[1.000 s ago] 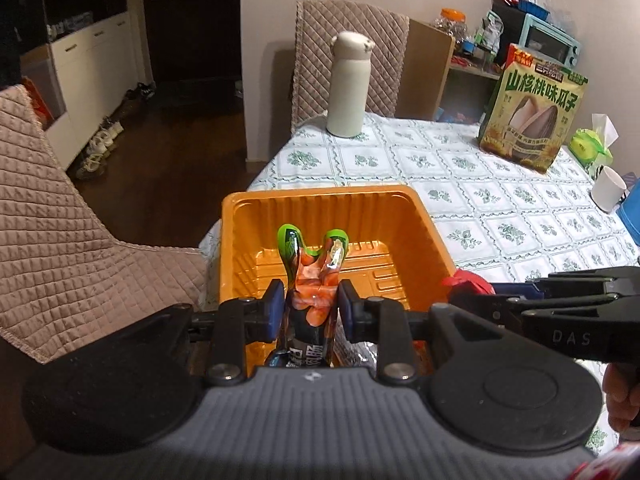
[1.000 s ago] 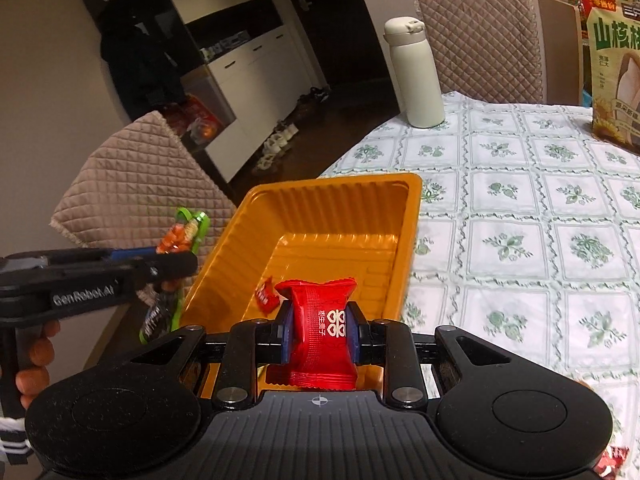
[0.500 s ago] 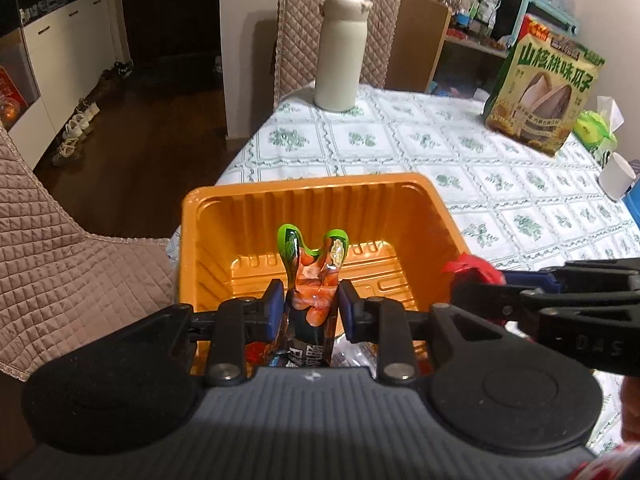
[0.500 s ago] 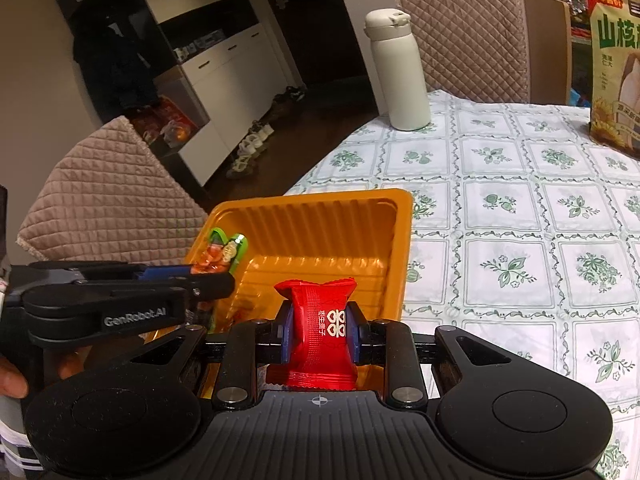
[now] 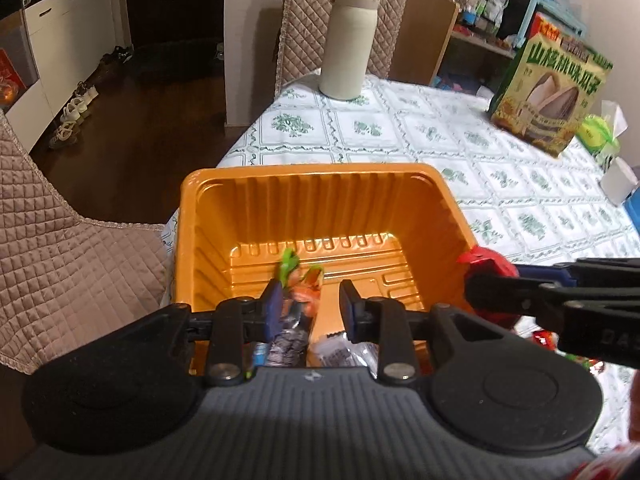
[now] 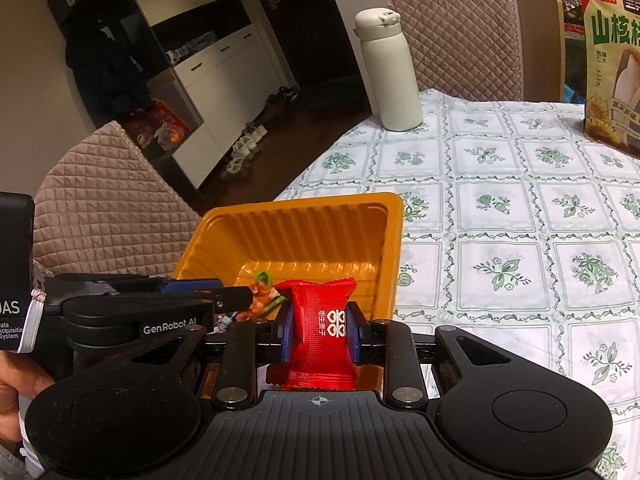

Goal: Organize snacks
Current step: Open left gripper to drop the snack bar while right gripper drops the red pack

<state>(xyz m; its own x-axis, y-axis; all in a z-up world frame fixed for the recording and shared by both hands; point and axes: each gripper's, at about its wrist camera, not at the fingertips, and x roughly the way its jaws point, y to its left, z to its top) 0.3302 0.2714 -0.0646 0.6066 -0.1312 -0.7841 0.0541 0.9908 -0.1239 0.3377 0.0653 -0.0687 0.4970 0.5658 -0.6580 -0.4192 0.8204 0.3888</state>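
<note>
An orange plastic tray [image 5: 320, 196] sits at the table's near left corner; it also shows in the right wrist view [image 6: 304, 224]. My left gripper [image 5: 310, 306] hangs open over the tray. The orange-and-green snack packet [image 5: 298, 280] leans loose against its left finger, blurred. Other wrapped snacks [image 5: 340, 354] lie under the gripper. My right gripper [image 6: 320, 330] is shut on a red candy packet [image 6: 320, 324] at the tray's right rim. The left gripper [image 6: 236, 300] reaches in from the left in the right wrist view.
A white thermos [image 5: 350, 38] stands at the table's far edge. A large sunflower-seed bag [image 5: 548, 92] stands at the back right, with a green tissue box [image 5: 598, 136] and a white cup [image 5: 618, 180] beside it. Quilted chairs [image 5: 52, 264] flank the table.
My left gripper has opened and let go of the orange-and-green packet, which now drops into the tray. Both grippers have moved lower over the tray. The right gripper still holds the red packet.
</note>
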